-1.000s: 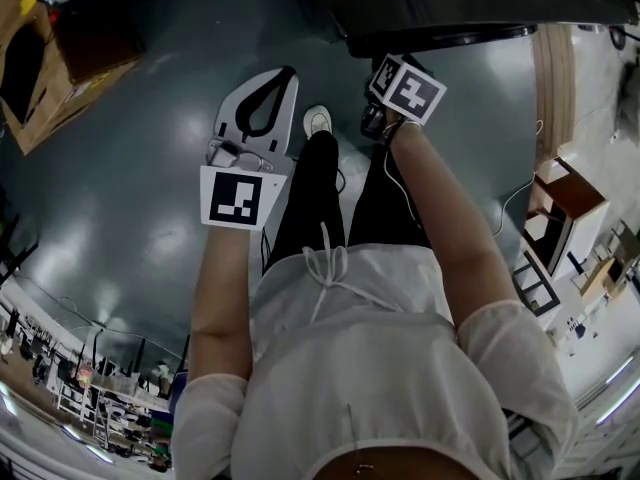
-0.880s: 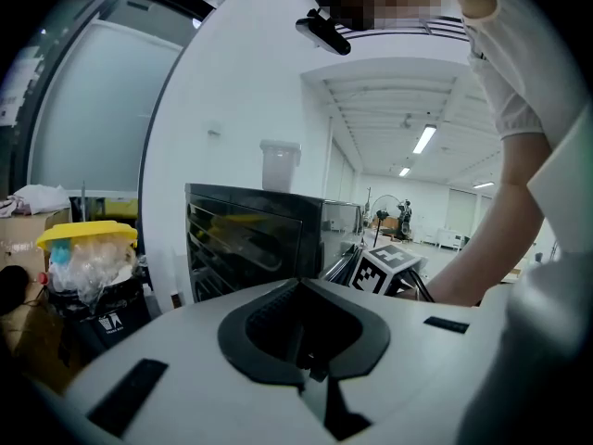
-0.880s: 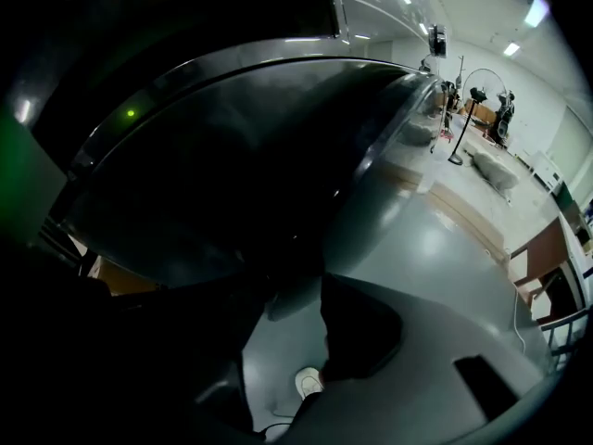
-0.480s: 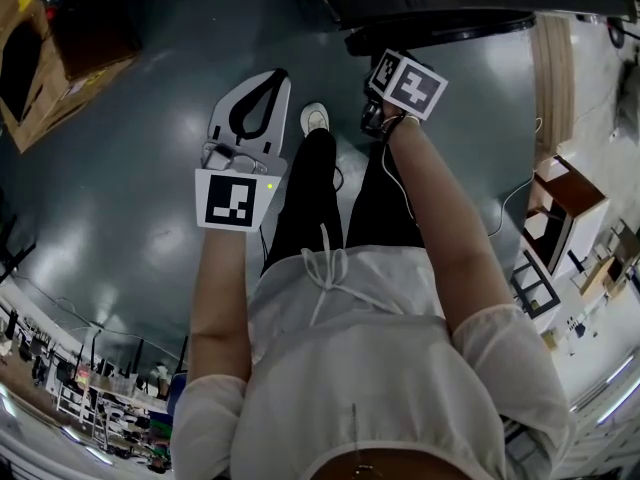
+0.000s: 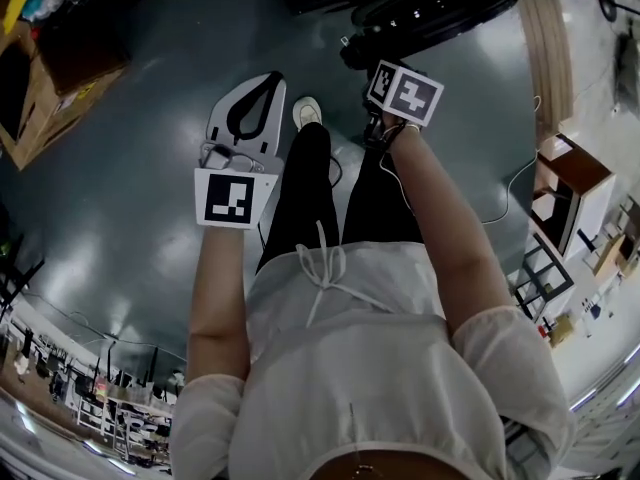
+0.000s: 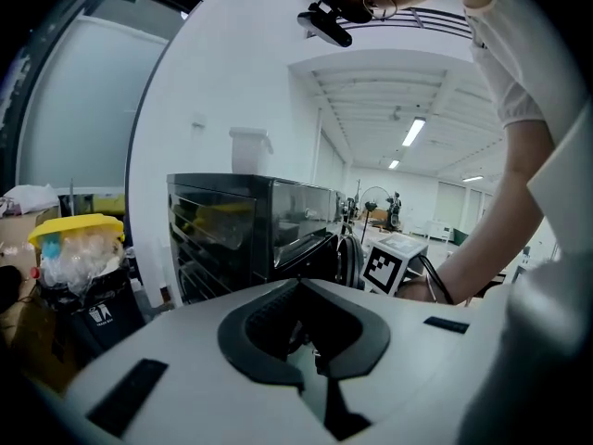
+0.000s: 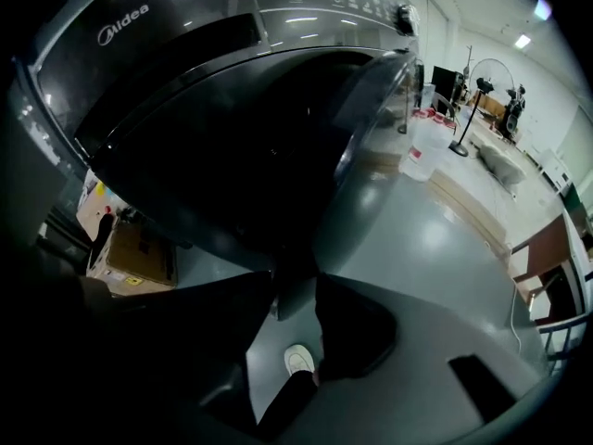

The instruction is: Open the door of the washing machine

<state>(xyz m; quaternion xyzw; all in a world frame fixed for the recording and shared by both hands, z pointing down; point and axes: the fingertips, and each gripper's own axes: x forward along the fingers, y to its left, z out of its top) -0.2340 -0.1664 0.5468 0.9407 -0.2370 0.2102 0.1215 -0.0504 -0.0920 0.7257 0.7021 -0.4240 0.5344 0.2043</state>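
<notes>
Dark glossy round washing-machine door [image 7: 232,156], ajar

Fig. My left gripper [image 5: 270,83]: white shell, black-lined oval jaws, black-and-white square marker. My right gripper [image 7: 296,295]: dark jaws, marker cube [image 5: 405,94]. I wear a sheer white short-sleeved top [image 5: 380,368] with a drawstring bow, black trousers [image 5: 310,188], and a white shoe [image 5: 306,111]. A thin cable [image 5: 398,180] runs along my right forearm.

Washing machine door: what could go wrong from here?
The right gripper has just been closing its jaws on only the thin lower edge of the door, so the grip might slip off. The person's shoe stands close below, so the swinging door may bump that leg.
</notes>
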